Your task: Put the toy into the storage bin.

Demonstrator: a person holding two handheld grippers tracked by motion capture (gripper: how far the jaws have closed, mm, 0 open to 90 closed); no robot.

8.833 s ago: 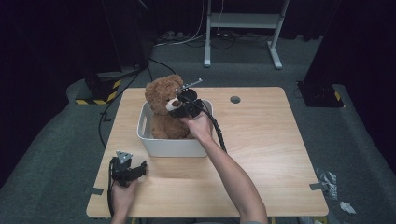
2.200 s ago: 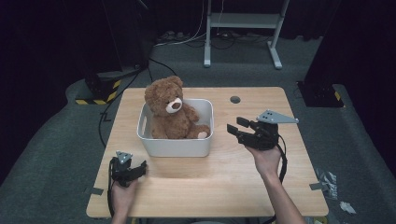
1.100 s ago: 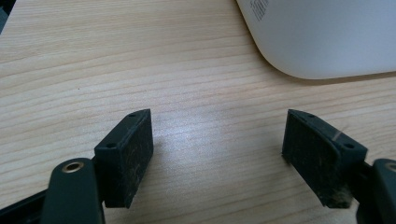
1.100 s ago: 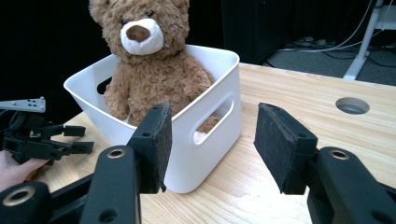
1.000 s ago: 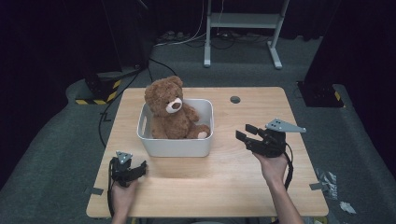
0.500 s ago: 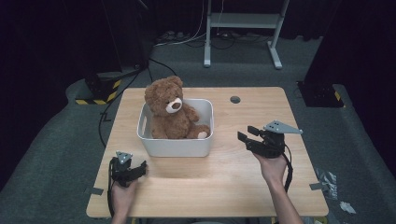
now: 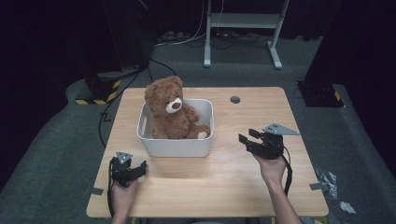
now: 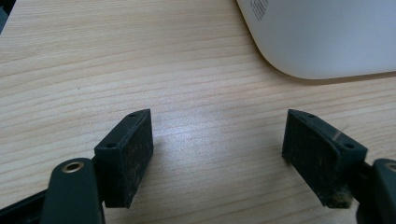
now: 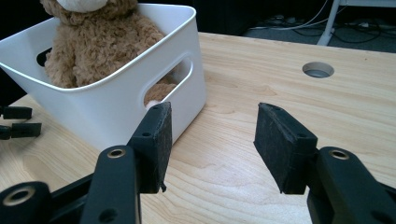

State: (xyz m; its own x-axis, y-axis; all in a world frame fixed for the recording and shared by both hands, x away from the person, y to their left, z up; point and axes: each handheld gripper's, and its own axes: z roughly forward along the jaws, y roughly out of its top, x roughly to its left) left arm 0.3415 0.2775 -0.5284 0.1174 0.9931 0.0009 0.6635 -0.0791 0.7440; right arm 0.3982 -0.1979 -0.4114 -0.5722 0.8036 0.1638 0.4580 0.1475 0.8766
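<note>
High view: a teddy bear (image 7: pixel 172 112) sits in the white bin (image 7: pixel 177 147), bare surface (image 7: pixel 224 182) around it. Right gripper (image 7: pixel 246 141) gapes empty, well right of the bin; left gripper (image 7: pixel 139 169) stands wide near the front edge.

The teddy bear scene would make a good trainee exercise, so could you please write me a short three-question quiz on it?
1. True or false: the teddy bear sits upright inside the white bin.
2. Which is nearer the round hole in the table? A) the left gripper B) the right gripper
3. Fill in: in both gripper views, each gripper's jaws stand ____ with nothing between them.

Key
1. True: it sits in the bin, head above the rim.
2. B: the right gripper is right of the bin, on the hole's side; the left gripper is at the near left edge.
3. Open: only bare wood shows between the pads.
</note>
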